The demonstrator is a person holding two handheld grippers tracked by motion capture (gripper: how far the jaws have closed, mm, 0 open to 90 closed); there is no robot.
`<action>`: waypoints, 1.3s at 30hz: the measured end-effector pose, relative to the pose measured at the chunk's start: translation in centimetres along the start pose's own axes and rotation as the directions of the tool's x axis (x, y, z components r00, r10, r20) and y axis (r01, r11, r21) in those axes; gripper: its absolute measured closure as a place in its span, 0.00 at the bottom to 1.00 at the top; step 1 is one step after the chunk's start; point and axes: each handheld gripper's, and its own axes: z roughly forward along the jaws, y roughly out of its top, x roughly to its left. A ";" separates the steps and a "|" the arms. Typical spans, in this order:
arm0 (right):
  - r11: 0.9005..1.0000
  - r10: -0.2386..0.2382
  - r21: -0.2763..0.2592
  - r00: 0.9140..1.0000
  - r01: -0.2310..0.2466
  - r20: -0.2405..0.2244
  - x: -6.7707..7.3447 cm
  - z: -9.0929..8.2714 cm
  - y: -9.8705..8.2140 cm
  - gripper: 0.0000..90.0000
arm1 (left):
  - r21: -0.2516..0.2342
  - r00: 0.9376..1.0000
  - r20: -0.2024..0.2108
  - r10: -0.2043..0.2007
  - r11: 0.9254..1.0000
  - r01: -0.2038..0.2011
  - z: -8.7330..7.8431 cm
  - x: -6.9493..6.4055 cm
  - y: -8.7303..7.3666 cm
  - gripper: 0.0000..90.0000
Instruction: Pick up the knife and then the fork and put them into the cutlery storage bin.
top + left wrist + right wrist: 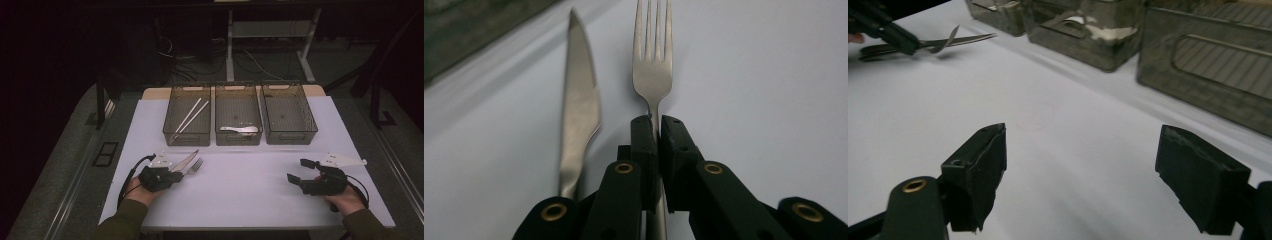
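White table [250,190]: left gripper [658,131] view reveals pads clamping fork [652,75] neck.

The left tongs [657,125] sit low over the tabletop [240,185], jaws pressed tight against the neck of the fork [653,75], forearm coming in from the near edge. Well apart along that same near edge of the tabletop, the right tongs [296,171] hover with jaws spread wide, gripping nothing.

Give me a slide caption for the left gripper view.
Left tool clamped on fork neck, knife lying alongside.
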 end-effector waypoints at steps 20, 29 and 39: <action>0.999 0.016 0.043 0.959 -0.004 -0.283 4.5 7.0 5.8 0.44 | -0.096 0.994 0.062 0.087 0.992 -0.080 4.3 -6.2 7.4 0.93; 0.994 0.109 0.066 0.936 -0.092 -0.335 3.8 9.7 6.8 0.67 | -0.150 0.993 0.041 0.112 0.983 -0.105 5.2 -7.5 8.6 0.93; 0.991 0.133 0.050 0.918 -0.123 -0.373 3.5 10.4 7.5 0.94 | -0.172 0.993 0.042 0.110 0.980 -0.101 5.2 -7.4 8.5 0.93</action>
